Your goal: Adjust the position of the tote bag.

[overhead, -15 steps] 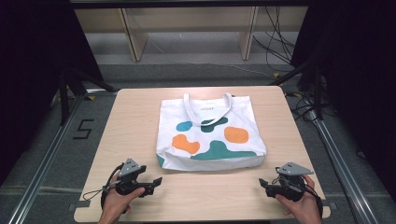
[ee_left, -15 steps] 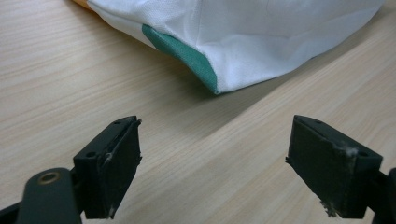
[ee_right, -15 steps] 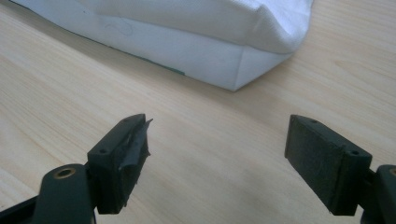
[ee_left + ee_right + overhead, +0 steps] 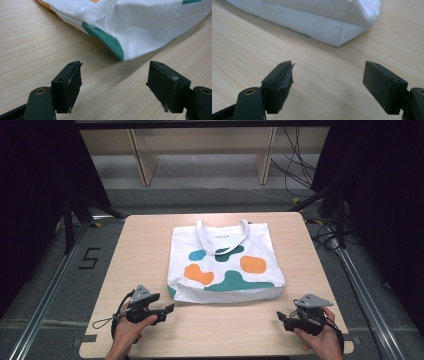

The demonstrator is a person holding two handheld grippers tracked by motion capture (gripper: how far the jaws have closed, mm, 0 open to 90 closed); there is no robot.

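Tote bag (image 4: 225,262): white woven cloth, boxy and flat, printed with teal and orange blobs; it lies mid-table, near you but apart from both tools.
Bag direction: its looped handles (image 4: 222,237) point away from you, the folded bottom edge faces you; top to bottom runs front to back, though it looks about as wide as it is deep.
Table (image 4: 145,240): pale wood grain, smooth, rounded corners.
Left gripper (image 4: 170,308): your left hand (image 4: 127,330) holds it; black jaws stand wide apart, gripping nothing, aimed at the bag's near left corner (image 4: 120,53) with its teal patch.
Right gripper (image 4: 280,316): jaws spread wide, holding nothing, facing the bag's near right corner (image 4: 340,37), creased white fabric.
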